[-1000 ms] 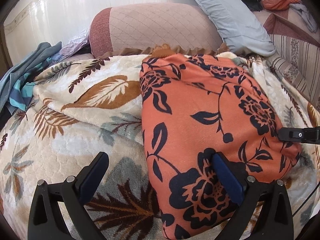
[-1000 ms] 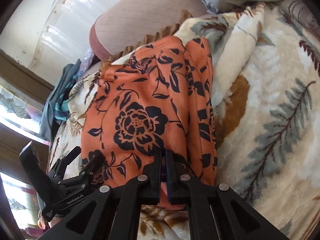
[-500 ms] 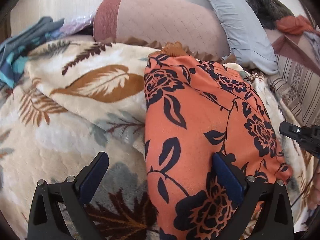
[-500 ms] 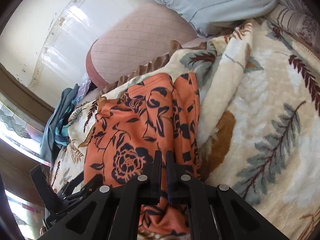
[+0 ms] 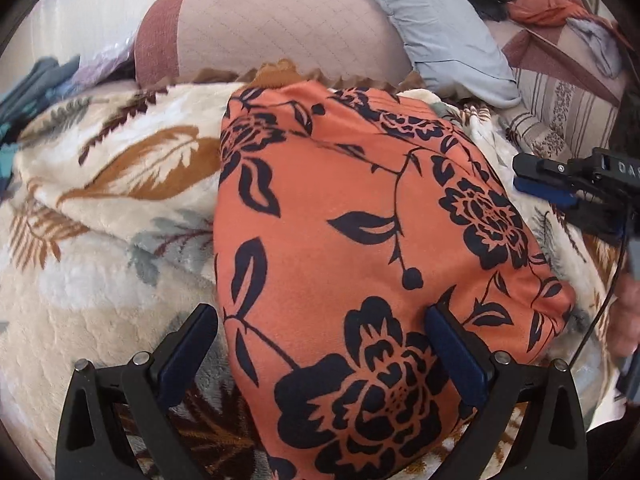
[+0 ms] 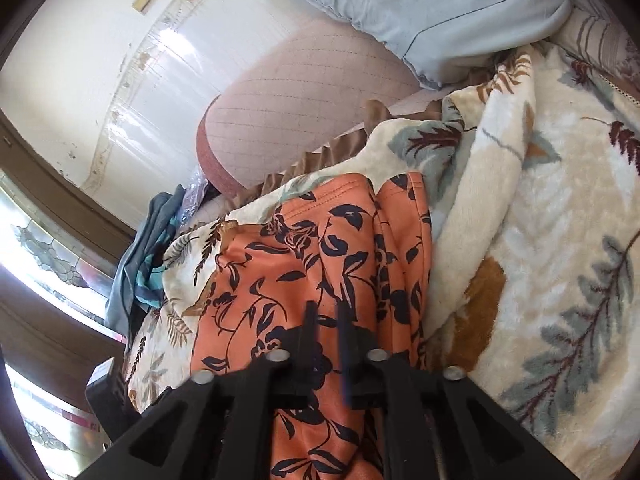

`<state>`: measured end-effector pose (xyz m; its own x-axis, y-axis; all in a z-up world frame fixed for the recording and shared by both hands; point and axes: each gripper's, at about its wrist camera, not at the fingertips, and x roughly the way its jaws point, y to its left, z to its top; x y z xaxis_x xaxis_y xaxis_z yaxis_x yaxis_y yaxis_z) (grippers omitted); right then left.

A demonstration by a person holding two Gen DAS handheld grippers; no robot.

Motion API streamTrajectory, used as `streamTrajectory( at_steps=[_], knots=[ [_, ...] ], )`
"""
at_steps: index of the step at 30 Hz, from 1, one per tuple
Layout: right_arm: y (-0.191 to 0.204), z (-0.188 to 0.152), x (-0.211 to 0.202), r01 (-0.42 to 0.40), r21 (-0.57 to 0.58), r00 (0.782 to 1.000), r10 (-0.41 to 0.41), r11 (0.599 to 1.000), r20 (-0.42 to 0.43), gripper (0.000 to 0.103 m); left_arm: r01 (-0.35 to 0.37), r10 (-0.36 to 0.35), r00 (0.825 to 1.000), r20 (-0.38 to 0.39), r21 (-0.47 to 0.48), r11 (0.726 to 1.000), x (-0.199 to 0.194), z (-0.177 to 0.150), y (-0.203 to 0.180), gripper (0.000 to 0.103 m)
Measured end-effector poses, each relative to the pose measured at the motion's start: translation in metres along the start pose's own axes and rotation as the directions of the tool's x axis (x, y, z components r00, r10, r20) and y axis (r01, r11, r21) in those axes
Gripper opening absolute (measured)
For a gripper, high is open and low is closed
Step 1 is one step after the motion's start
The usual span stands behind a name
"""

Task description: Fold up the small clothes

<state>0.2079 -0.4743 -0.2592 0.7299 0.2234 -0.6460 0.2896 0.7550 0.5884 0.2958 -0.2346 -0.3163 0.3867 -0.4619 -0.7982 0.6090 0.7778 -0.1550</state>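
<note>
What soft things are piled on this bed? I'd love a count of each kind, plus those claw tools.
Orange floral garment: 1
Leaf-print fleece blanket: 1
Pillows: 3, namely the pink quilted bolster, the light blue pillow and the striped pillow
Claws: 2, namely the left claw and the right claw
Total: 7

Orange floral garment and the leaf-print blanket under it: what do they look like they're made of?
Orange floral garment: looks like a thin, smooth knit, possibly synthetic; faint sheen, soft rounded folds, stitched hem visible in the right wrist view. Leaf-print blanket: seems a thick plush fleece; fuzzy nap, embossed quilt-like pattern, bulky folds. Exact fibres can't be told.
</note>
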Motion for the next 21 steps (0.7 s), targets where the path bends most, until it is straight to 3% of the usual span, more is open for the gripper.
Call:
streamTrajectory(
  at_steps=[2,5,7,10,11,15,19,21],
  knots=[
    [-0.005,-0.004,0.012,0.027,0.026,0.999,-0.026,0.999,-0.039,0.088,0.016,-0.016,1.000,-0.010,-0.025,1.000,0.001,-0.001,0.003,0.103],
    [-0.006,-0.011,0.025,0.056,0.044,0.996,-0.053,0.997,-0.070,0.086,0.007,-0.007,1.000,-0.004,-0.012,1.000,0.000,-0.002,0.001,0.103],
    [0.001,-0.013,0.023,0.058,-0.004,0.997,-0.058,0.998,-0.046,0.080,-0.001,0.001,1.000,0.002,-0.001,1.000,0.000,-0.002,0.000,0.103],
    [0.006,-0.013,0.017,0.094,-0.051,0.995,-0.095,0.994,-0.009,0.040,0.002,-0.002,1.000,0.001,-0.011,1.000,0.000,-0.001,0.001,0.103],
    [0.006,-0.013,0.019,0.119,-0.064,0.993,-0.120,0.991,-0.015,0.036,0.005,-0.005,1.000,-0.001,-0.017,1.000,0.000,-0.001,0.001,0.103],
    [-0.008,-0.007,0.020,0.115,-0.004,0.993,-0.115,0.993,-0.026,0.034,0.001,-0.001,1.000,0.004,-0.010,1.000,-0.001,-0.001,0.000,0.103],
    [-0.010,0.003,-0.001,0.162,0.012,0.985,-0.162,0.987,0.062,0.038,0.005,-0.005,1.000,0.002,-0.015,1.000,0.000,-0.001,0.002,0.103],
    [-0.013,0.005,-0.008,0.104,0.040,0.988,-0.108,0.994,0.111,0.041,0.005,-0.005,1.000,0.001,-0.018,1.000,0.000,-0.001,0.001,0.103]
  ],
)
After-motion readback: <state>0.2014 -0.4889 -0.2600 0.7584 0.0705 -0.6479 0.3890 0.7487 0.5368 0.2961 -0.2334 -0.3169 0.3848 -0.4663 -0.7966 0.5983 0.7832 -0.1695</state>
